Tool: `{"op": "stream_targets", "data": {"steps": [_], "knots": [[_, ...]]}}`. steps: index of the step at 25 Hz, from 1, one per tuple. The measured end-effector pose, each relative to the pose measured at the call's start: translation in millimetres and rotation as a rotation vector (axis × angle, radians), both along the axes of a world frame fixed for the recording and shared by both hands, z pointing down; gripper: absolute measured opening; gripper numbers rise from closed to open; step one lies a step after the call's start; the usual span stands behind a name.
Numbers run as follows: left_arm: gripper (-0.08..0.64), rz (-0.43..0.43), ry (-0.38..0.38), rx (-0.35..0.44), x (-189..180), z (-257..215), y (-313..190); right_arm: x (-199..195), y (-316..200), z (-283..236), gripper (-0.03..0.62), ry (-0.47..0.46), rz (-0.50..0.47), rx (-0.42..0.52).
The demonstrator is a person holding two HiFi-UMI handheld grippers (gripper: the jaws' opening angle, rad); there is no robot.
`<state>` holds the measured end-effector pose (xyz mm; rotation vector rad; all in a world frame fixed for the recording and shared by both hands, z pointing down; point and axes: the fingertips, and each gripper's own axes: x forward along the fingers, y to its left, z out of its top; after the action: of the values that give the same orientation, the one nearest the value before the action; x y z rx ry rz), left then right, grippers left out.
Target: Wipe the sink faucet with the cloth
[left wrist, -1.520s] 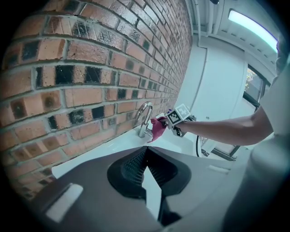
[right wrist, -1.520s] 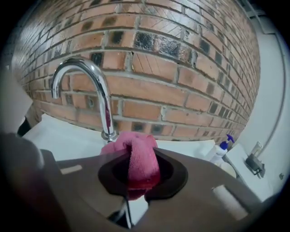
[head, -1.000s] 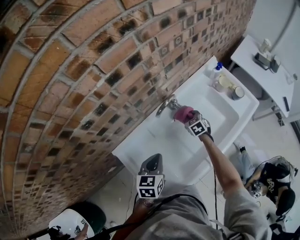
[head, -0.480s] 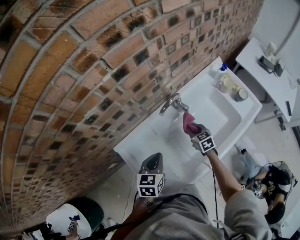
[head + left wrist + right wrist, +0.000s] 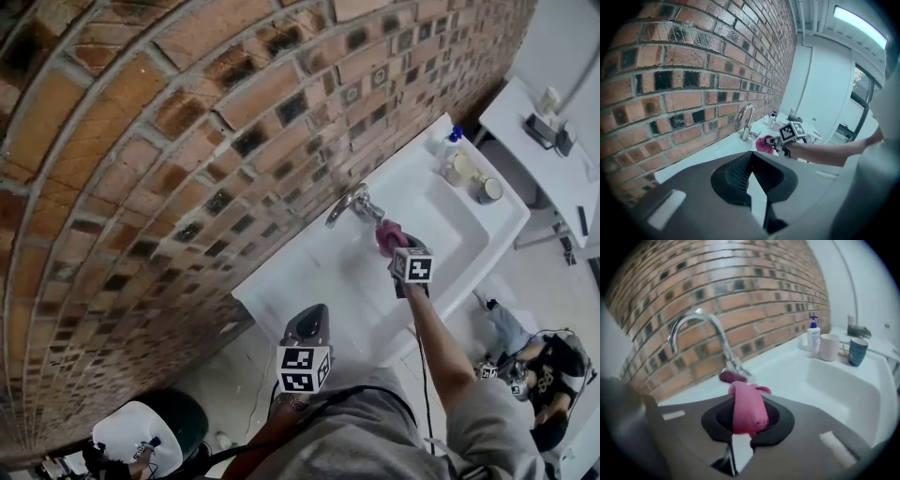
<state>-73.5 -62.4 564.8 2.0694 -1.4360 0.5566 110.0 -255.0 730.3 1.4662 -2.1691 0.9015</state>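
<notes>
We see the cloth (image 5: 747,408) as a small pink-magenta rag, bunched into a thick, rolled tongue that stands up out of the right tongs (image 5: 397,251). Its top end curls over, and a darker purplish fold lies just beyond that. The right tongs are pinching the cloth at its lower end, with the soft roll filling the gap between the two sides.

From the head view the cloth sits over the back ledge of the white sink (image 5: 309,281), just beside the foot of the faucet (image 5: 349,202). We cannot tell whether cloth and metal are actually touching. The faucet is a shiny chrome gooseneck that rises from the ledge against the brick wall (image 5: 141,141) and arches over toward the basin. In the right gripper view its curve rises above and behind the cloth.

The left tongs (image 5: 751,176) are pressed together at the tips and hold nothing. They hang low in front of the sink, well apart from the faucet, and they point toward it (their own camera catches the chrome arch and the pink cloth at a distance).

At the far corner of the sink ledge stand a white pump bottle (image 5: 813,333) with a blue top, a pale mug (image 5: 829,347) and a dark blue cup (image 5: 857,351), close together.
</notes>
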Motion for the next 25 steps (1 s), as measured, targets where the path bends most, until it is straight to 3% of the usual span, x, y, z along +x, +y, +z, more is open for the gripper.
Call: {"op": "stream_targets", "data": {"steps": [2, 3, 9, 13, 17, 22, 25], "knots": [[0.020, 0.000, -0.003, -0.004, -0.5, 1.1, 2.6, -6.7, -30.3, -15.1, 0.044, -0.177, 0.061, 0.018], [0.020, 0.002, -0.003, -0.004, 0.1, 1.2, 3.3, -14.6, -40.2, -23.8, 0.044, -0.215, 0.056, 0.033], [0.020, -0.006, 0.000, 0.001, -0.6, -0.2, -0.9, -70.6, -65.6, -76.7, 0.044, -0.081, -0.143, 0.161], [0.020, -0.010, -0.003, 0.002, -0.4, -1.4, 0.7, -82.1, -72.5, -97.1, 0.048, -0.178, -0.119, 0.211], [0.020, -0.024, -0.011, 0.006, -6.2, -0.6, -2.4, -85.1, -60.8, -139.8, 0.046, -0.245, -0.143, 0.384], [0.020, -0.037, 0.009, -0.002, -4.2, 3.4, -5.2, -100.0, -39.3, -174.3, 0.046, -0.171, -0.189, 0.466], [0.020, -0.029, 0.013, -0.001, -0.1, 4.3, -6.4, -122.2, -24.0, -196.4, 0.046, -0.077, -0.283, 0.541]]}}
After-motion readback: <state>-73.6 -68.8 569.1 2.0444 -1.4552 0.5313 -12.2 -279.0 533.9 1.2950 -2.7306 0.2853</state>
